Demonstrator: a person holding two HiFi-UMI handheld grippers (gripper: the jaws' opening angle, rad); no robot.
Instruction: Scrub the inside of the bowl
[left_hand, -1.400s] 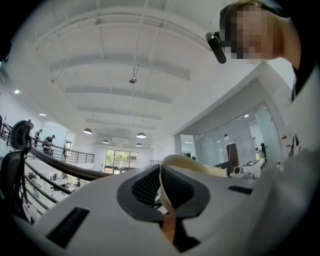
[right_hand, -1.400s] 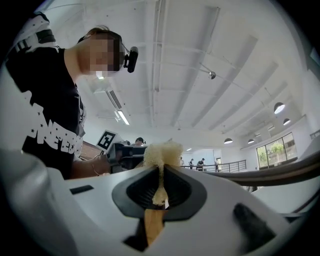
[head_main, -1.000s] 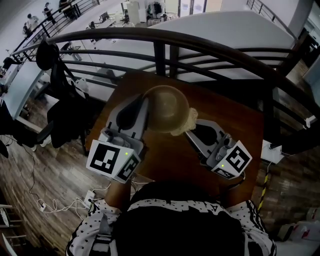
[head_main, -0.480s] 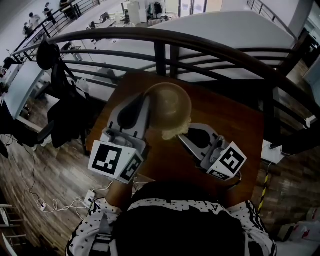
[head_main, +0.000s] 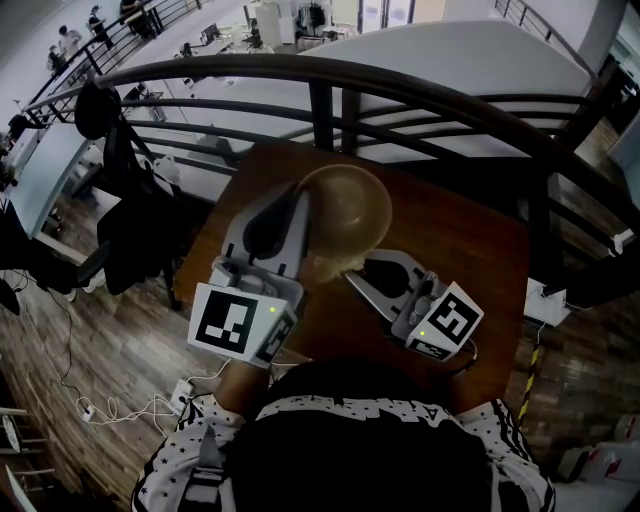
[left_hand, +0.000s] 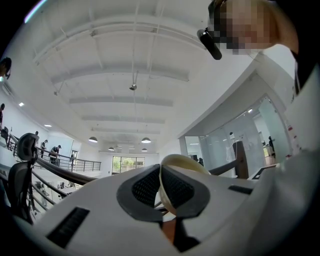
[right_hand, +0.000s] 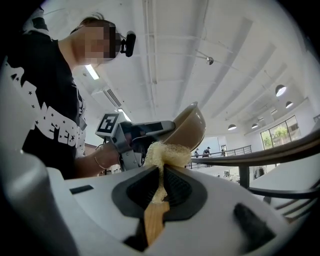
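A tan bowl (head_main: 348, 208) is held up over the wooden table (head_main: 460, 240), tilted. My left gripper (head_main: 300, 222) is shut on its rim, and the thin rim (left_hand: 172, 186) shows pinched between the pads of the left gripper (left_hand: 161, 192). My right gripper (head_main: 352, 272) is shut on a pale loofah scrubber (head_main: 325, 265) with a wooden handle (right_hand: 154, 222). In the right gripper view the scrubber head (right_hand: 165, 154) sits against the lower side of the bowl (right_hand: 189, 124), beside the left gripper (right_hand: 134, 134). Whether it touches the inside is hidden.
A dark curved railing (head_main: 330, 95) runs along the table's far edge, with a drop to a lower floor behind it. A dark jacket hangs on a stand (head_main: 125, 200) to the left. The person's torso (head_main: 360, 440) fills the near edge.
The right gripper has carried the scrubber left, from the bowl's right side to under its near edge. The bowl and left gripper have shifted slightly right.
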